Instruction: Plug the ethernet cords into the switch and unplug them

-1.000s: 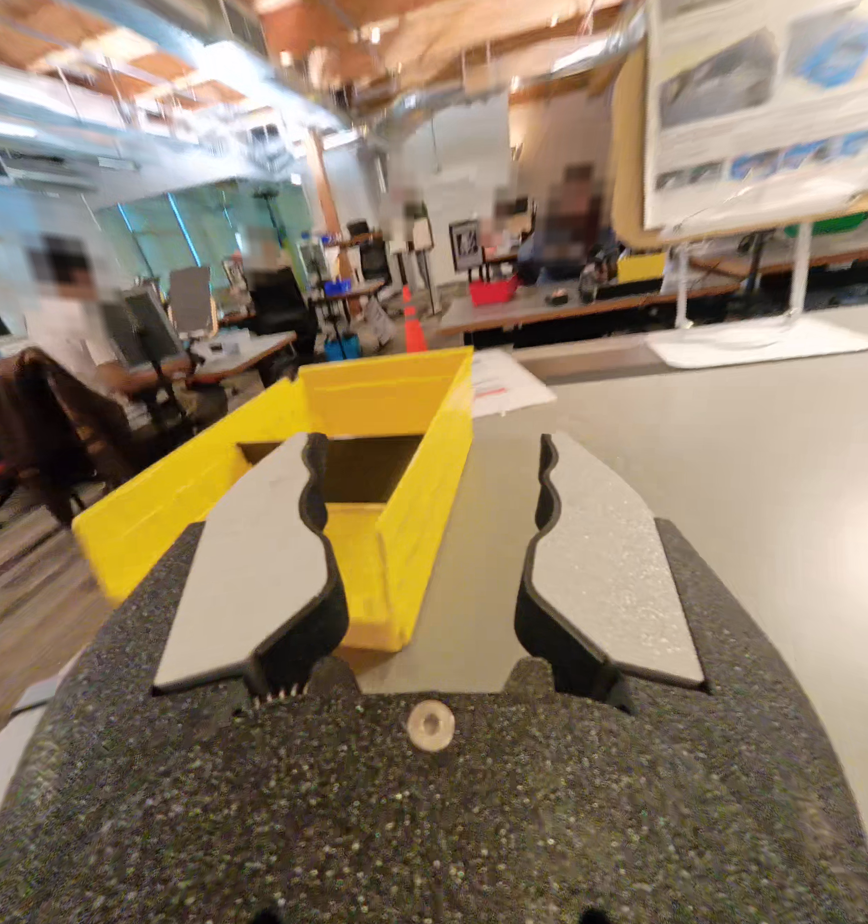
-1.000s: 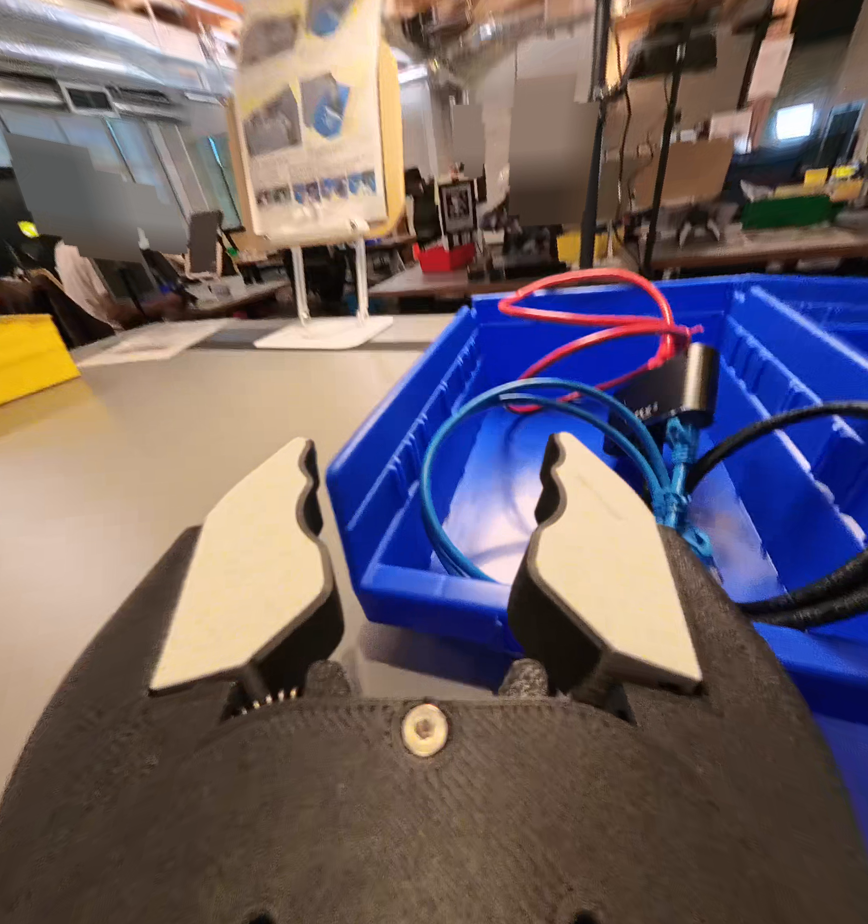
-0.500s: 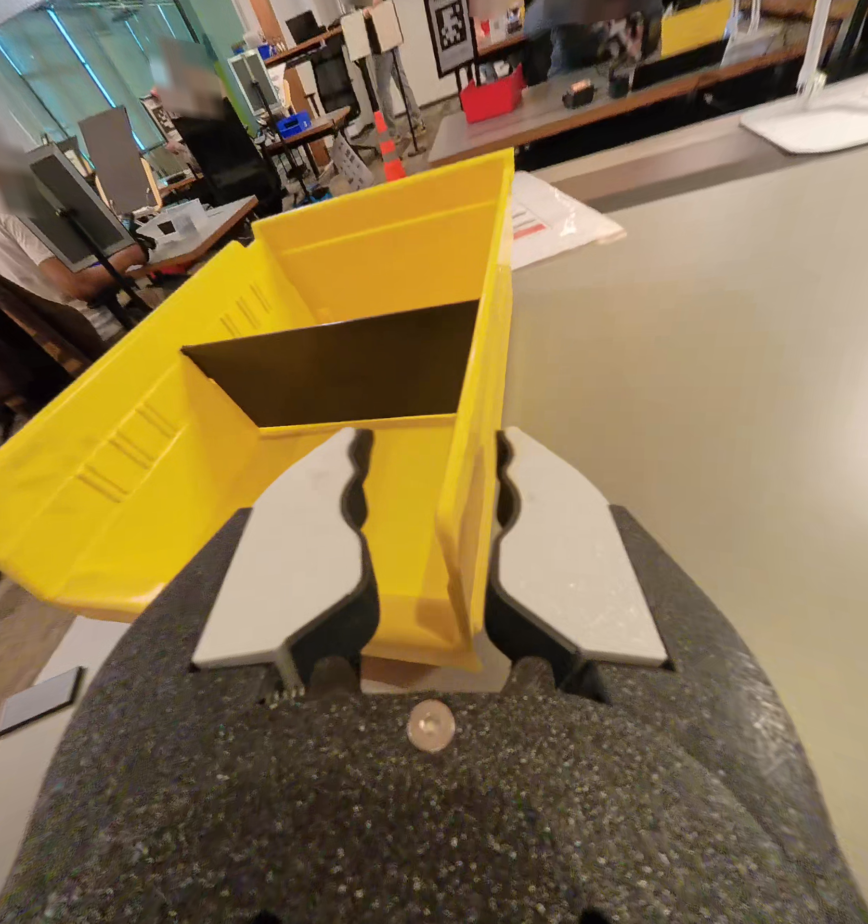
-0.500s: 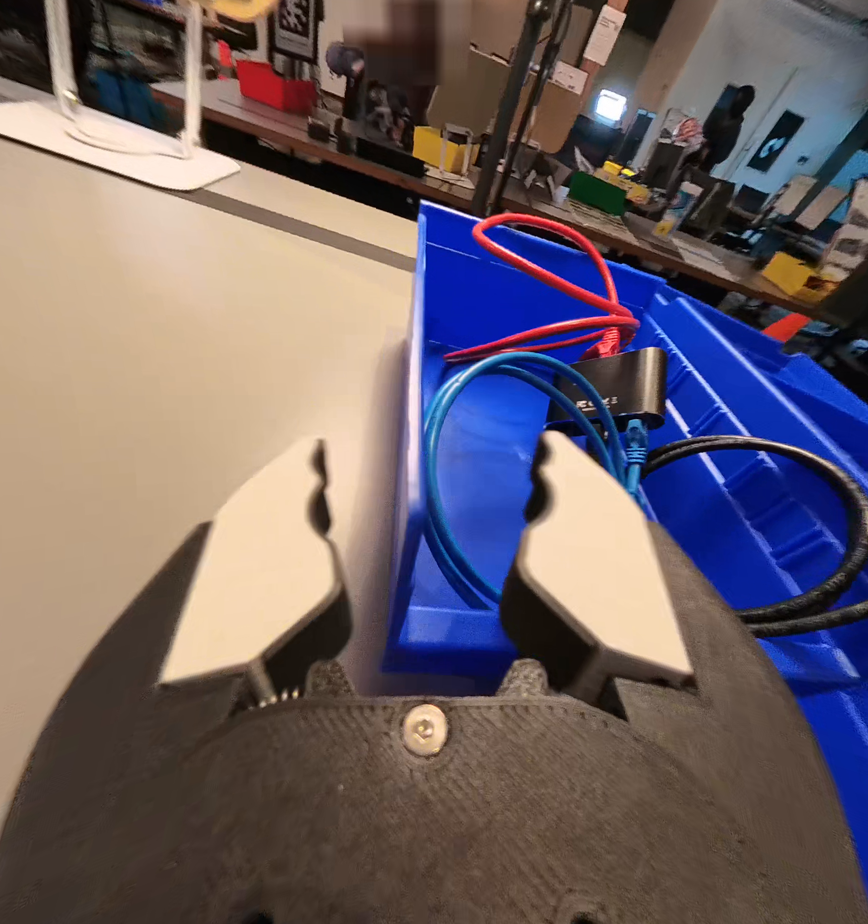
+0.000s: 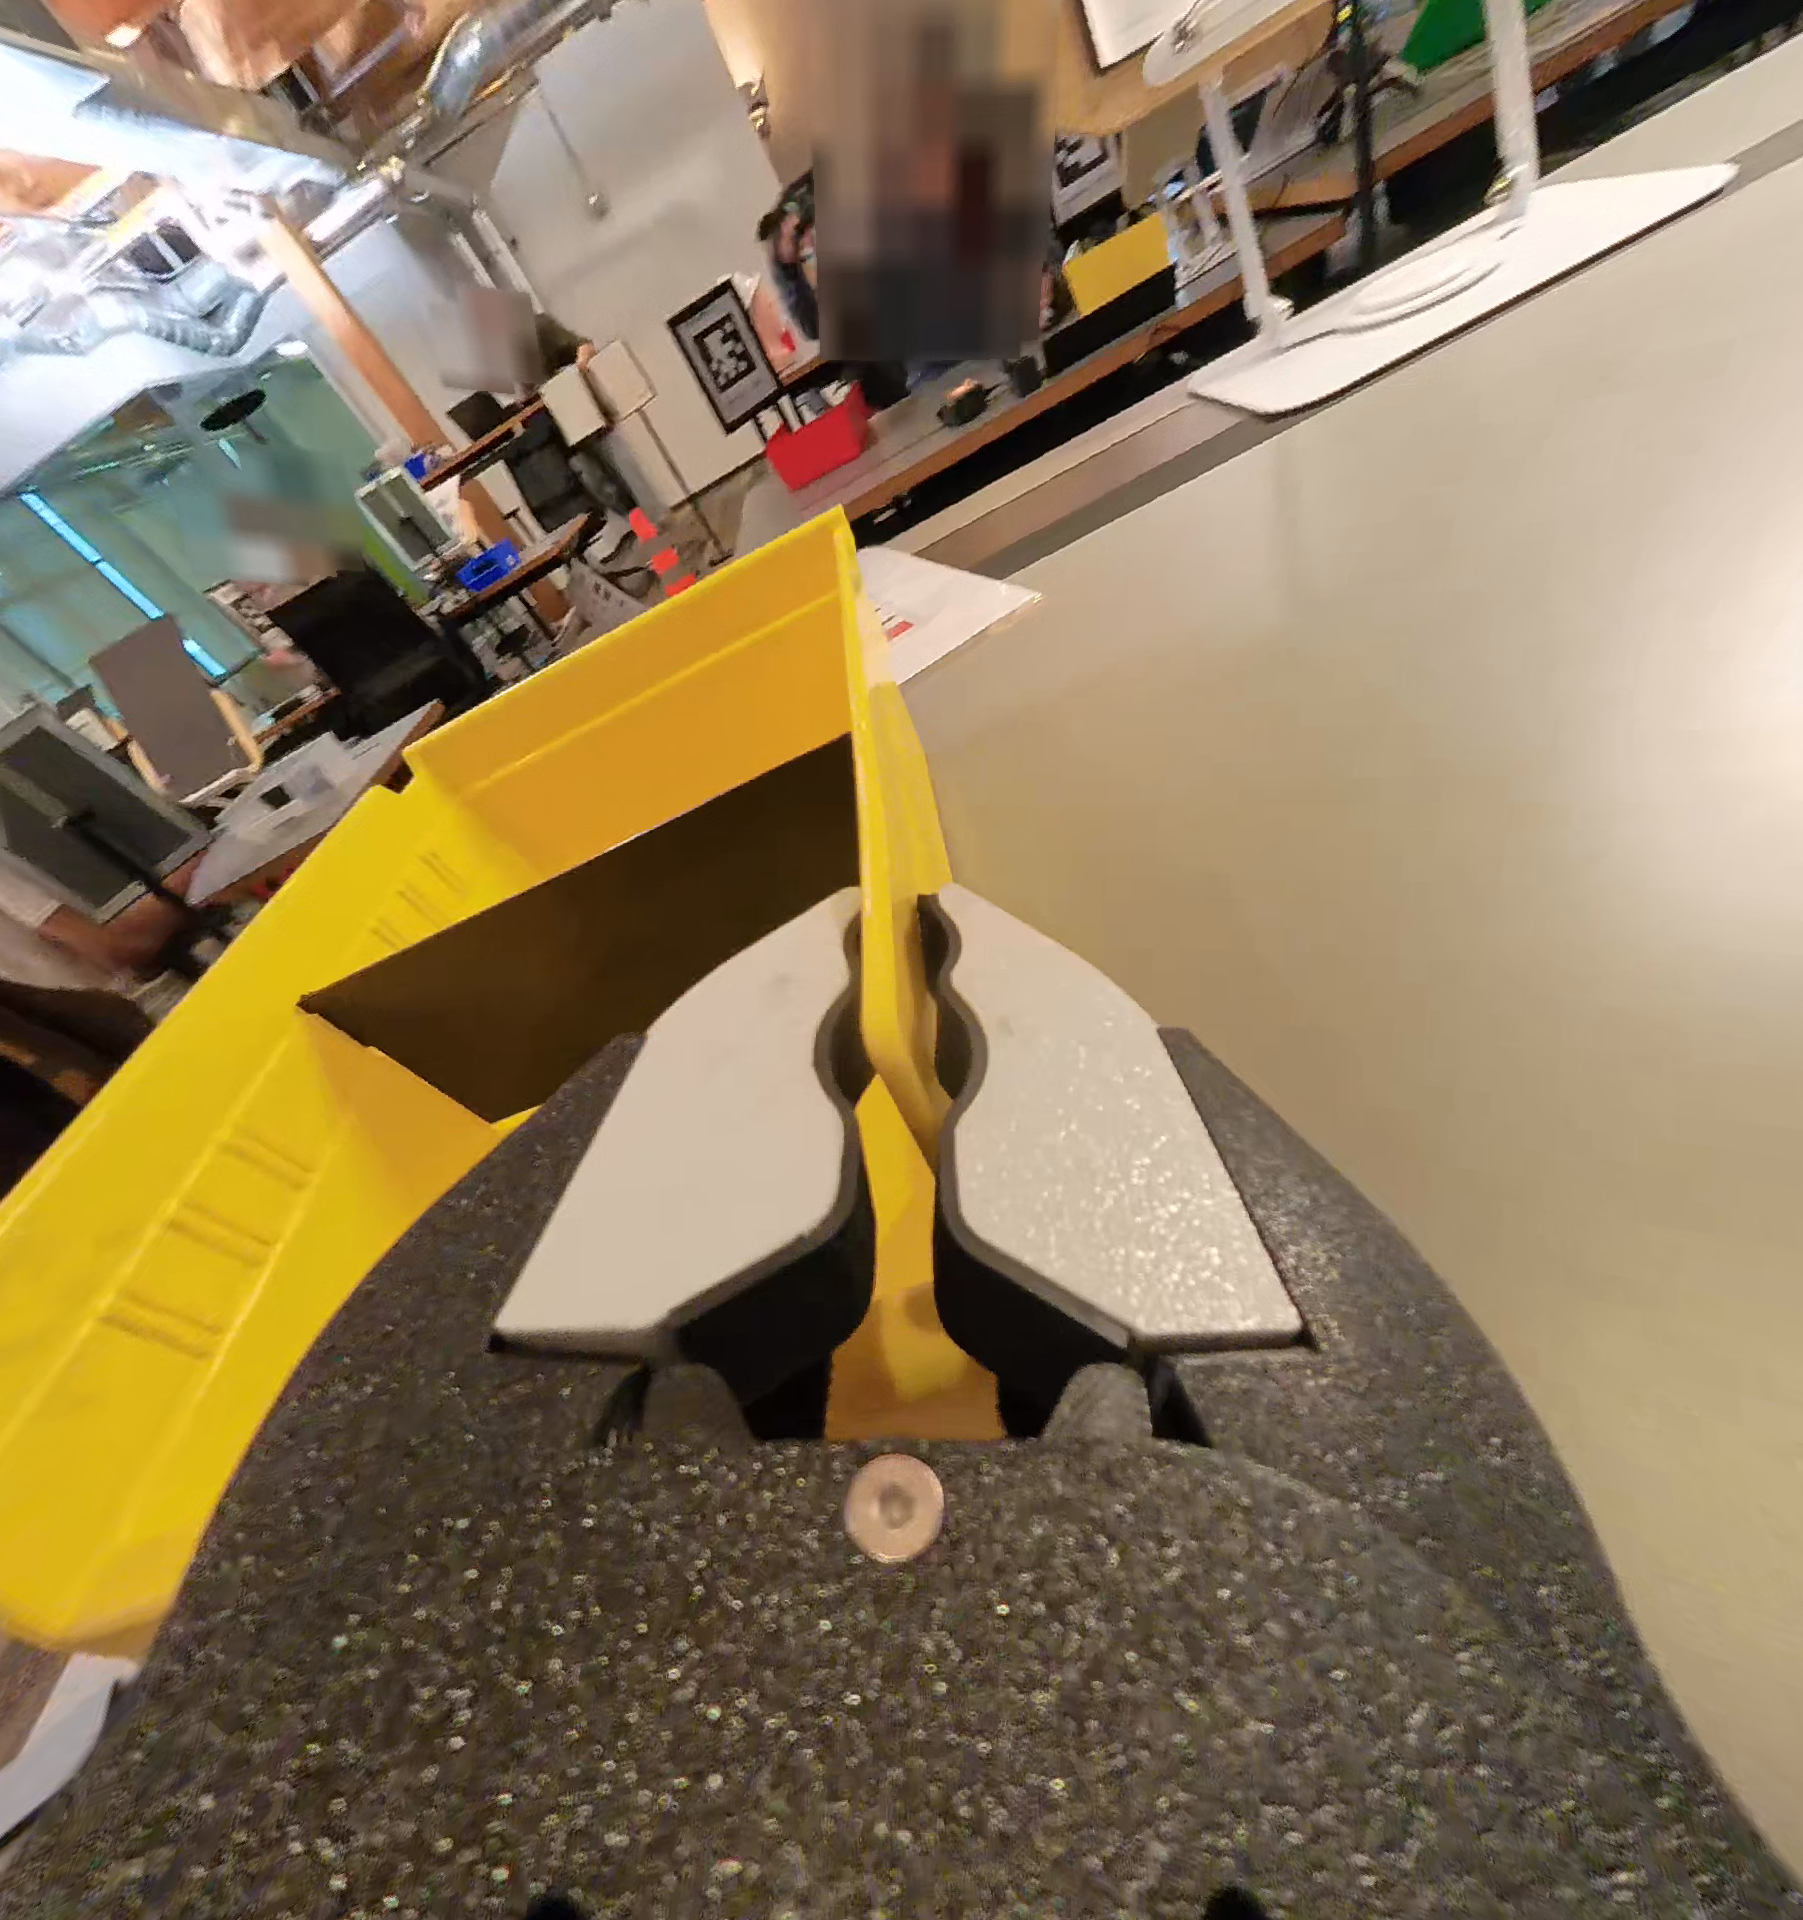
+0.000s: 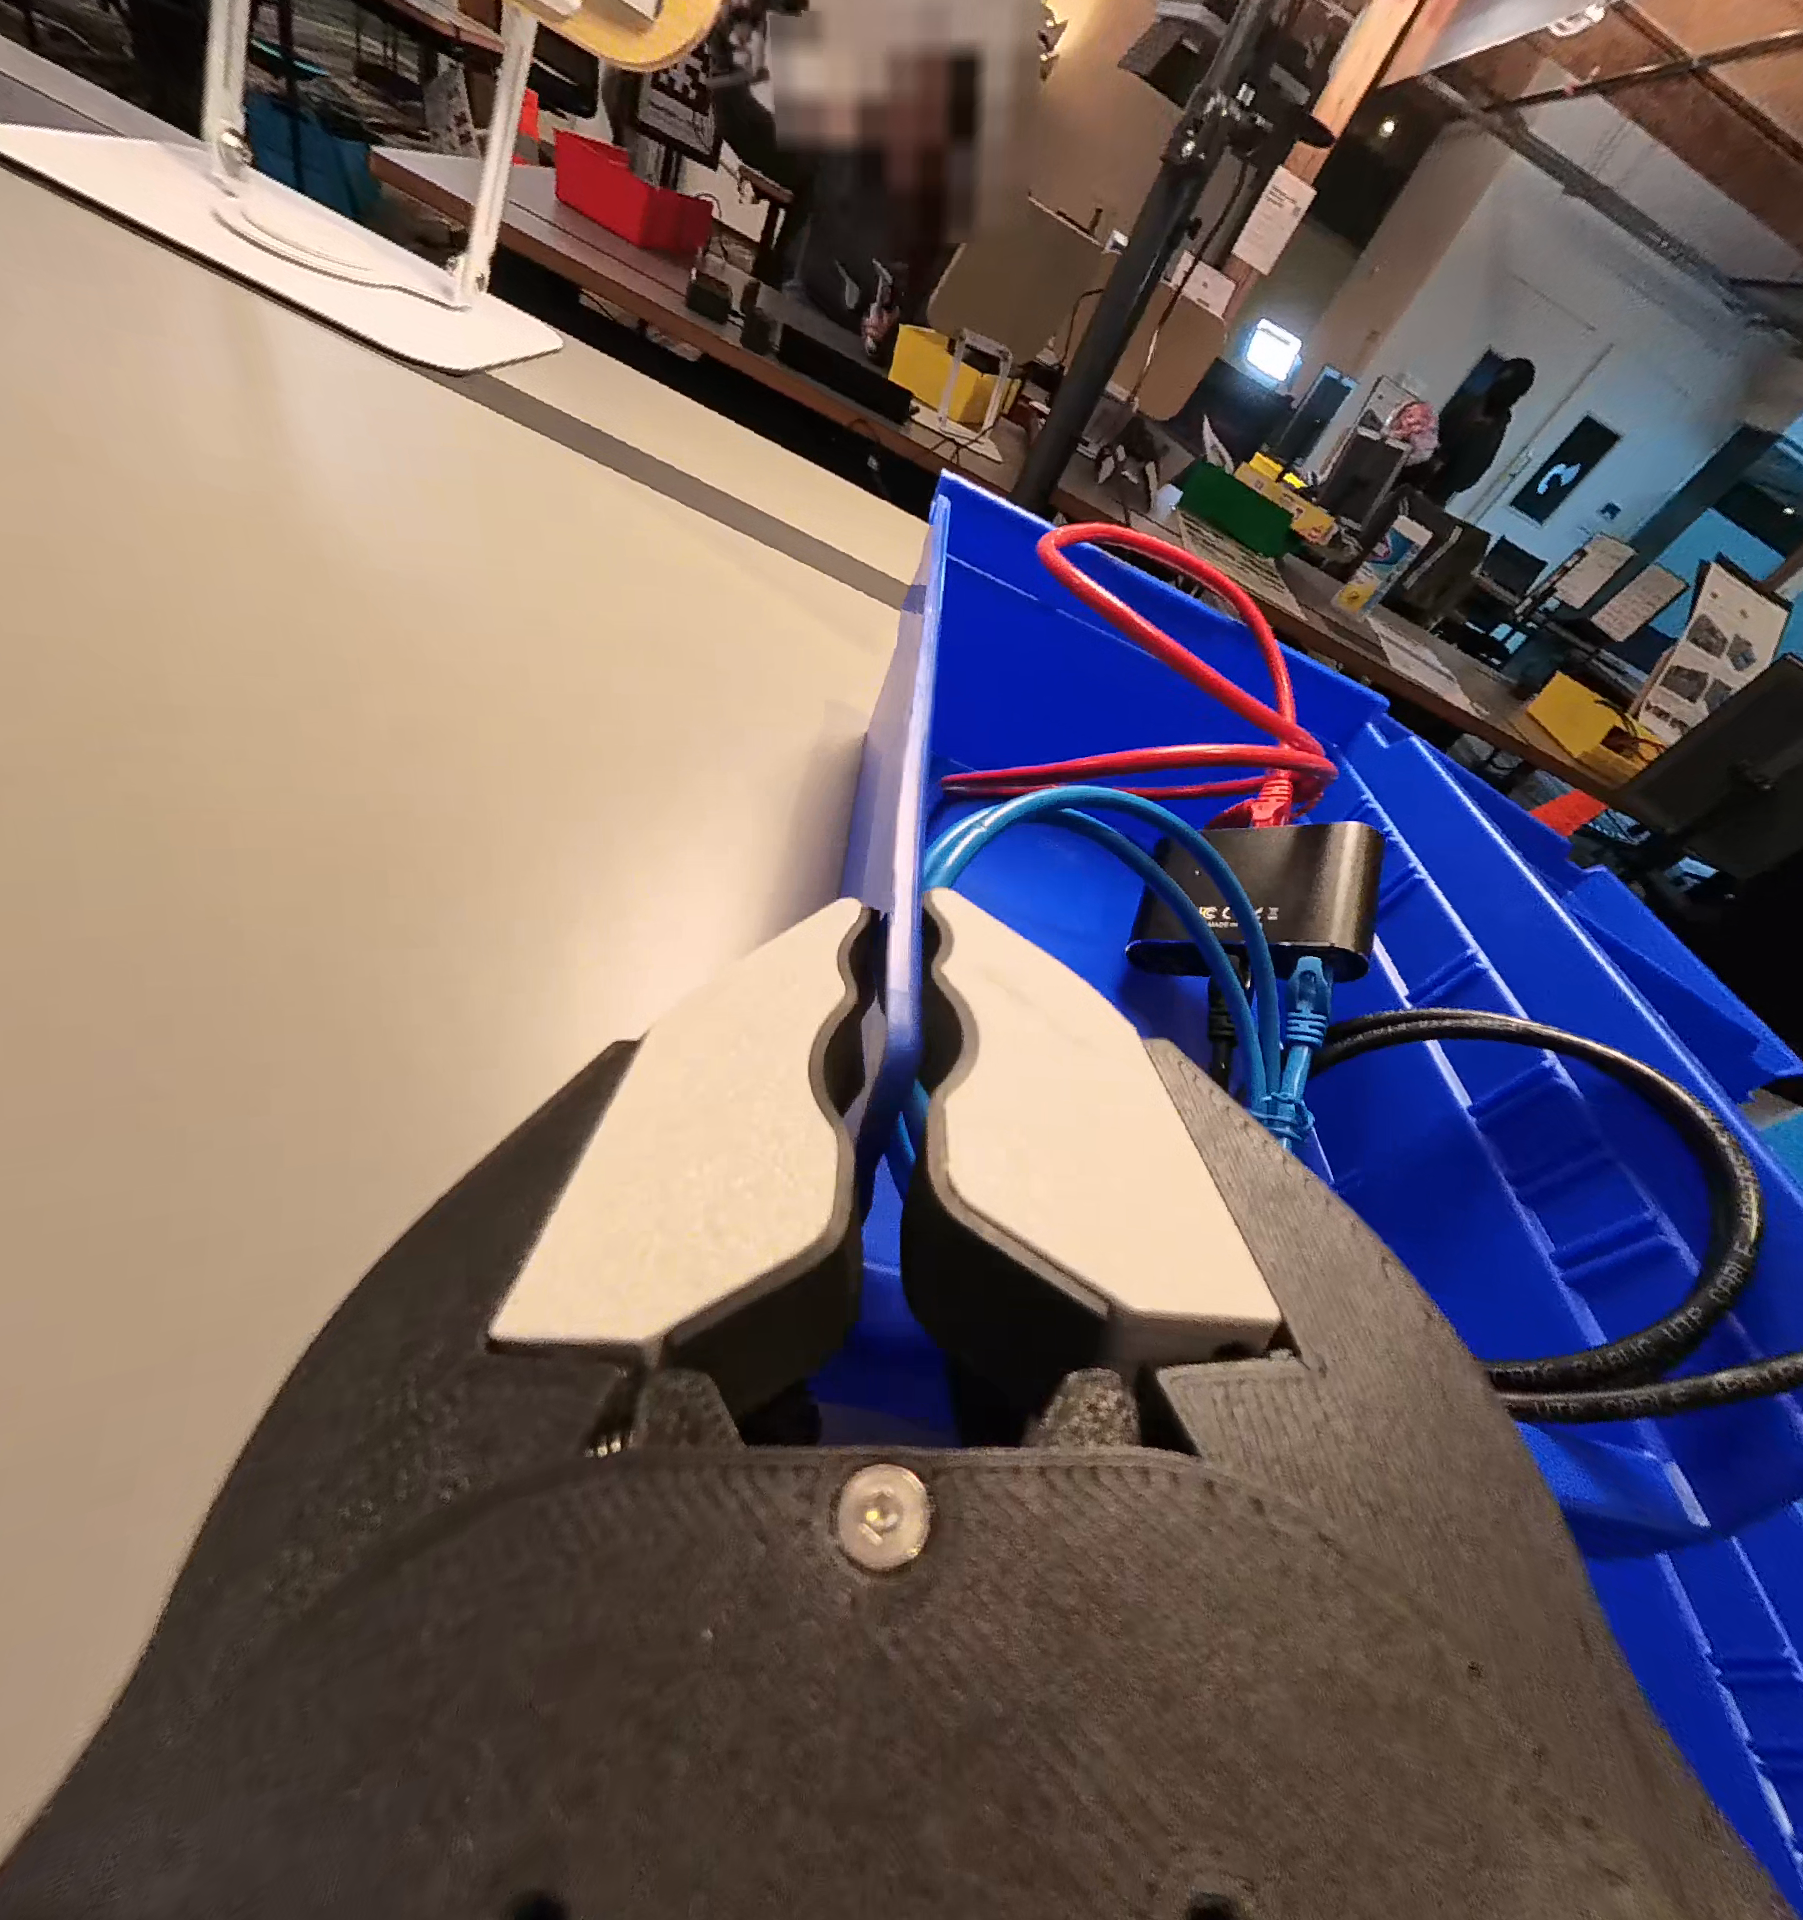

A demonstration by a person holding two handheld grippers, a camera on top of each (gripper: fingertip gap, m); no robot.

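My left gripper is shut on the right wall of a yellow bin with a dark divider inside. My right gripper is shut on the left wall of a blue bin. In the blue bin lies a small black switch. A blue ethernet cord and a black cord run to its near side, and a red cord loops behind it. The blue cord's plug sits at a port.
Both bins stand on a pale grey table. A white stand base and a paper sheet lie at the table's far side. Desks, red and yellow bins and people fill the room behind. Spacing between my two grippers at the tips: around 70 cm.
Both grippers moved forward over the bin walls and closed on them: the left on the yellow bin's right wall, the right on the blue bin's left wall.
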